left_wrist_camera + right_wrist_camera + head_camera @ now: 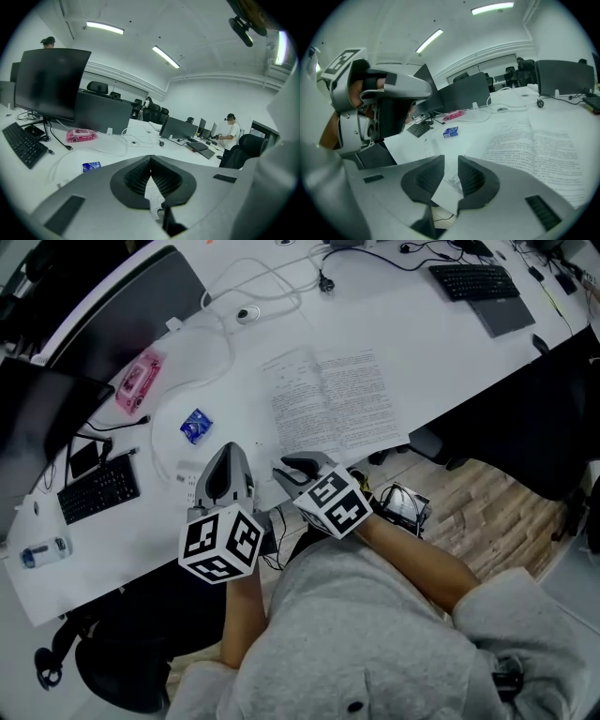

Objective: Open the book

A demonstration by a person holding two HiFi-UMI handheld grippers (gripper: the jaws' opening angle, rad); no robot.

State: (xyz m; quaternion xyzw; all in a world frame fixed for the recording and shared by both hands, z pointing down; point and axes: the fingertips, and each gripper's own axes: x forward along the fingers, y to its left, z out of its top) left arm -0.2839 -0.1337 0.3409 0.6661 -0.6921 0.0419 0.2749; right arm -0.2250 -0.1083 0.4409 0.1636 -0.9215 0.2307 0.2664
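The book (337,404) lies open and flat on the white desk (422,343), its printed pages facing up; it fills the right of the right gripper view (534,150). My right gripper (286,468) sits at the book's near left corner by the desk edge. Its jaws (451,161) stand apart, with a white sheet corner (443,192) lying in the gap, not pinched. My left gripper (232,450) hovers left of the book, shut (150,161). A thin strip of printed white (153,197) shows in the slit behind its tips. It also appears raised in the right gripper view (389,112).
A blue packet (195,426) and a pink pack (139,381) lie left of the book. A black keyboard (98,488), a dark monitor (131,310), white cables (262,287) and a second keyboard (473,279) are on the desk. The desk edge runs under my grippers.
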